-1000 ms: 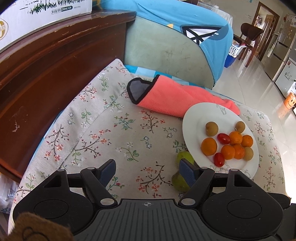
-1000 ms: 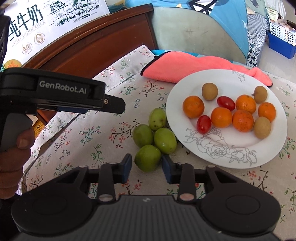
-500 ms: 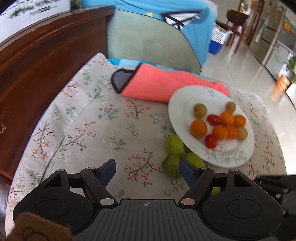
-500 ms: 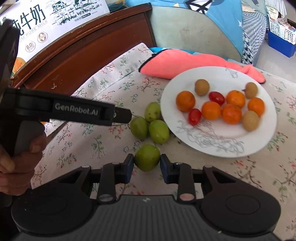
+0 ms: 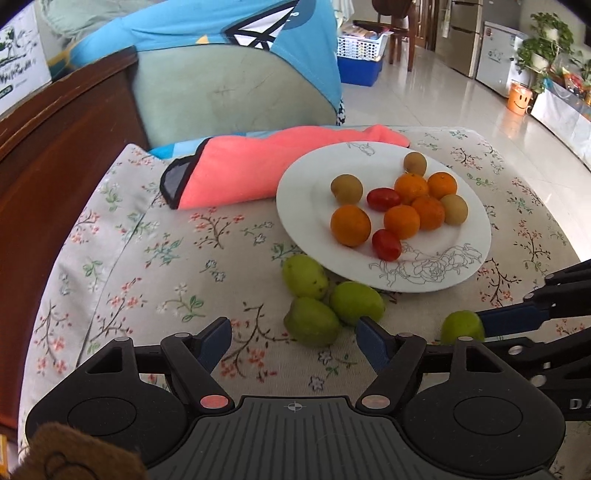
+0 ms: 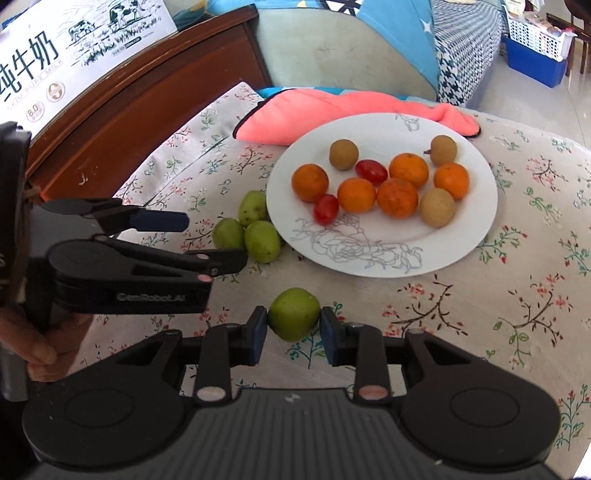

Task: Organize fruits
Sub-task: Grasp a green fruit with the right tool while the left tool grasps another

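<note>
The right tool (image 6: 293, 330) pinches a round green fruit (image 6: 294, 313) just off the white floral-etched plate's (image 6: 476, 229) near rim; the left tool (image 5: 293, 343) is spread above the flowered table cloth (image 5: 147, 266).

A home, living/dining area: sofa cushion (image 5: 221, 92) w/ blue cover, floral cloth on worktop (image 5: 155, 266), fridge (image 5: 461, 33), wooden chair (image 5: 399, 22), potted plants (image 5: 546, 40), tiled floor (image 5: 424, 99), milk carton box (image 6: 74, 48).

Each hand-held gripper is black plastic with a ribbed body, round side discs, blue finger pads (image 6: 258, 334) and small pink-silver screws. The left hand-held gripper (image 6: 177, 236) has pale "GenRobot.AI" lettering on its side. Bare skin of the left hand (image 6: 40, 343) shows below it.
</note>
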Motion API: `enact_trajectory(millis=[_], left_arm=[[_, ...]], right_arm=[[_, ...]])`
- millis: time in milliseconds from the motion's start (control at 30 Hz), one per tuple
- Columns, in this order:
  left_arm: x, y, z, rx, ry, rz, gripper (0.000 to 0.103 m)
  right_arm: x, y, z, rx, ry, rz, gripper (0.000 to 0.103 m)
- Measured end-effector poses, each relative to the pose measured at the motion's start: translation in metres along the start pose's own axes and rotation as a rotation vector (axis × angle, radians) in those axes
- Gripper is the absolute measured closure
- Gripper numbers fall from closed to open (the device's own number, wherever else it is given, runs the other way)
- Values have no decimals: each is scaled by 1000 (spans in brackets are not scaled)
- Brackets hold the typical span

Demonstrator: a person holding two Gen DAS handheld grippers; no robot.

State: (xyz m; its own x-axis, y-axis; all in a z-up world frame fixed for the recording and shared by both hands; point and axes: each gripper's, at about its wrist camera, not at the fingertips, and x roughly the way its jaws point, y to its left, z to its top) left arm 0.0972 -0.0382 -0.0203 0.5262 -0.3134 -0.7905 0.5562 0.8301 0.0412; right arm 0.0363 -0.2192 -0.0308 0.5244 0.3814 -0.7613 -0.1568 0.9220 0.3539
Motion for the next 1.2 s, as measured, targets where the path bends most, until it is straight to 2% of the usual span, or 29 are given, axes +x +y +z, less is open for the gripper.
enact_trajectory(millis=[133, 300, 500, 567, 700, 967, 1067, 1200], left_arm=[[1, -5, -1, 42, -20, -49, 28], [5, -10, -3, 110, -41, -72, 30], [7, -9, -3, 135, -47, -135, 45], [7, -10, -4, 152, -51, -143, 47], [9, -9, -5, 152, -29, -168, 60], [8, -7, -4, 147, -14, -155, 62], [6, -6, -3, 133, -3, -166, 72], [3, -4, -4, 112, 8, -165, 72]], right_arm=[[-2, -3, 1, 18, -5, -3, 72], [-4, -6, 3, 39, -9, 1, 72], [-6, -6, 4, 42, -19, 6, 72], [-7, -6, 4, 45, -20, 7, 72], [-8, -7, 6, 49, -24, 4, 72], [-6, -7, 6, 54, -19, 5, 72], [-5, -7, 7, 59, -21, 11, 72], [-5, -8, 9, 67, -21, 17, 72]])
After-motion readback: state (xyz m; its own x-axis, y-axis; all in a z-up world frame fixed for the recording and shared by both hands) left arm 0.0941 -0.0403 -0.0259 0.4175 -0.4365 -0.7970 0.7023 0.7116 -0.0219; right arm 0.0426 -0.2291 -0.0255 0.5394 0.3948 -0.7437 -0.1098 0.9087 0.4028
